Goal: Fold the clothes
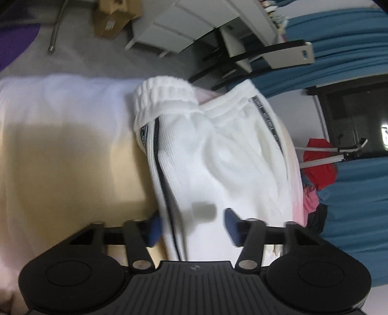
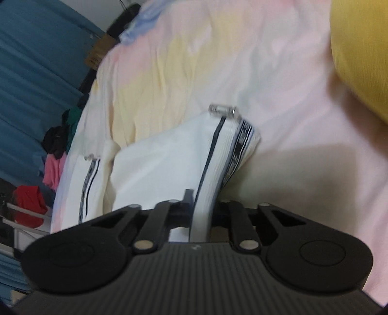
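Observation:
White knit trousers (image 1: pixel 213 155) with a dark side stripe and a ribbed waistband lie on a pastel pink and yellow bed sheet (image 1: pixel 60 150). My left gripper (image 1: pixel 194 225) is open, its blue pads either side of the trouser fabric. In the right wrist view the same white trousers (image 2: pixel 165 160) show two cuffs with clear cord stoppers. My right gripper (image 2: pixel 202 208) is shut on a fold of the trousers along the striped side seam.
The bed sheet (image 2: pixel 278 84) fills most of the right wrist view, with a yellow cushion (image 2: pixel 361 53) at top right. Blue curtains (image 1: pixel 351 38), white furniture (image 1: pixel 184 26), a cardboard box (image 1: pixel 114 17) and a pile of red and pink clothes (image 1: pixel 317 167) stand beyond the bed.

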### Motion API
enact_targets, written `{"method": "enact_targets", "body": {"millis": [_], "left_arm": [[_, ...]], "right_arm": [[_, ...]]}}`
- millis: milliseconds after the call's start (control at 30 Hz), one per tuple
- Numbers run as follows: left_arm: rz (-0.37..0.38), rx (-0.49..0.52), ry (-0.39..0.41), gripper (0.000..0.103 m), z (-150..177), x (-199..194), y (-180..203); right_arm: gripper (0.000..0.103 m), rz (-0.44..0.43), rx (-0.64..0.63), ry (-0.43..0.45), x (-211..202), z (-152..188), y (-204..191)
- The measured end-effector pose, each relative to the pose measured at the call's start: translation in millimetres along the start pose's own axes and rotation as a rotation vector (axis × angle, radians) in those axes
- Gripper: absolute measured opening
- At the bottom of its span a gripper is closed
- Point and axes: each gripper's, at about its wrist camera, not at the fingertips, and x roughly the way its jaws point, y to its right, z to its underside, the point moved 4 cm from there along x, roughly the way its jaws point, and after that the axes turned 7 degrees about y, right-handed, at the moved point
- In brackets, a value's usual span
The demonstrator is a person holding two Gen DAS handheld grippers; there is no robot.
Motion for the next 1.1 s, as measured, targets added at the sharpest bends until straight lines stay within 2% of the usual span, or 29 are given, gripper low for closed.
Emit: {"method": "enact_targets", "body": {"millis": [33, 67, 100, 233, 367, 467, 633, 733, 833, 967, 1100], "left_arm": [[0.013, 0.007, 0.014, 0.038, 0, 0, 3], [0.025, 0.016, 0.035, 0.019, 0, -3, 5], [0.038, 0.026, 0.056, 0.014, 0, -5, 8], [0.131, 0.055, 0.134, 0.011, -2, -21, 20], [0.210, 0.080, 0.222, 0.010, -10, -58, 30], [0.264, 0.147, 0.238, 0.010, -20, -77, 53], [0.280, 0.224, 0.215, 0.010, -45, -53, 124], [0.276, 0.257, 0.216, 0.010, -61, -16, 175], [0.242, 0.333, 0.236, 0.011, -69, 48, 228], [0.194, 0.395, 0.249, 0.011, -76, 151, 283], [0.110, 0.469, 0.220, 0.011, -77, 257, 318]], "right_arm": [[0.010, -0.008, -0.008, 0.019, -3, -2, -3], [0.010, -0.018, -0.014, 0.038, -5, -4, -6], [0.009, -0.034, -0.015, 0.057, -10, -5, -9], [0.008, -0.109, -0.018, 0.146, -34, -19, -12], [0.008, -0.171, -0.026, 0.211, -67, -37, -15], [0.008, -0.217, -0.064, 0.237, -81, -51, -28], [0.008, -0.275, -0.128, 0.247, -81, -63, -83], [0.008, -0.273, -0.212, 0.290, -63, -62, -136], [0.007, -0.245, -0.354, 0.374, -32, -48, -194], [0.008, -0.166, -0.448, 0.389, 46, -20, -248], [0.008, -0.095, -0.544, 0.380, 121, 9, -274]]}}
